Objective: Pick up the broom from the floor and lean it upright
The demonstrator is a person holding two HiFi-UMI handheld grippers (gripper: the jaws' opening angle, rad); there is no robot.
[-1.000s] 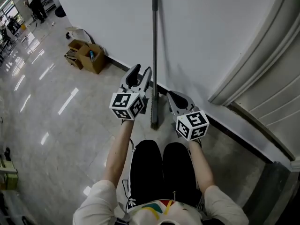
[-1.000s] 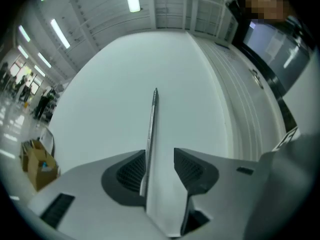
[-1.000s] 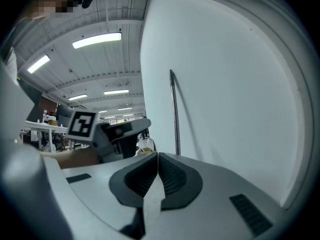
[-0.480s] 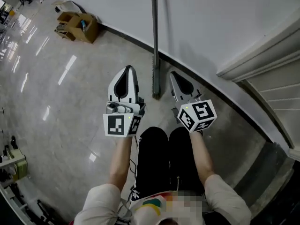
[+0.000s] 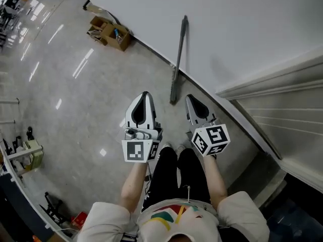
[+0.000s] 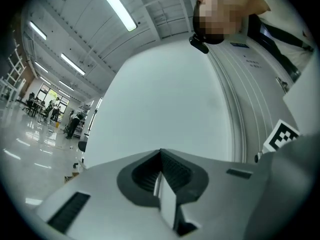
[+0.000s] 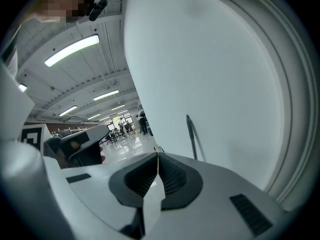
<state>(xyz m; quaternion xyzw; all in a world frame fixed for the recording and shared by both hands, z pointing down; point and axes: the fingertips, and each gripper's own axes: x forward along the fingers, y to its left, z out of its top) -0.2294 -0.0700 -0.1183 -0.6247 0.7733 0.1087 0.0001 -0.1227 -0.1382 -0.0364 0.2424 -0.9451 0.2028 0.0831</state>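
Both claws empty: left claw [image 5: 145, 95] has its jaws together with nothing between them, right claw [image 5: 190, 99] the same, both held out in front of us, clear of everything

Slim grey long-handled broom [image 5: 177, 59] sits just beyond the claw tips, lined up between them in the head view, touching neither. Its foot is on the glossy grey tiled floor [image 5: 86, 105] right where floor meets wall, and the handle tip rests against the plain white wall [image 5: 242, 29], a little tilted off vertical. We'd call the lean done

What we'd worry about:
- floor looks slick, so the foot could skate out and drop the broom flat
- handle meets a smooth wall at one small spot with nothing to either side, and the sideways tilt could let it slide along the wall
- we're standing close, so a careless foot or claw near the base knocks it over

Open brown cardboard boxes [image 5: 112, 32] further along the wall are well apart, no issue there
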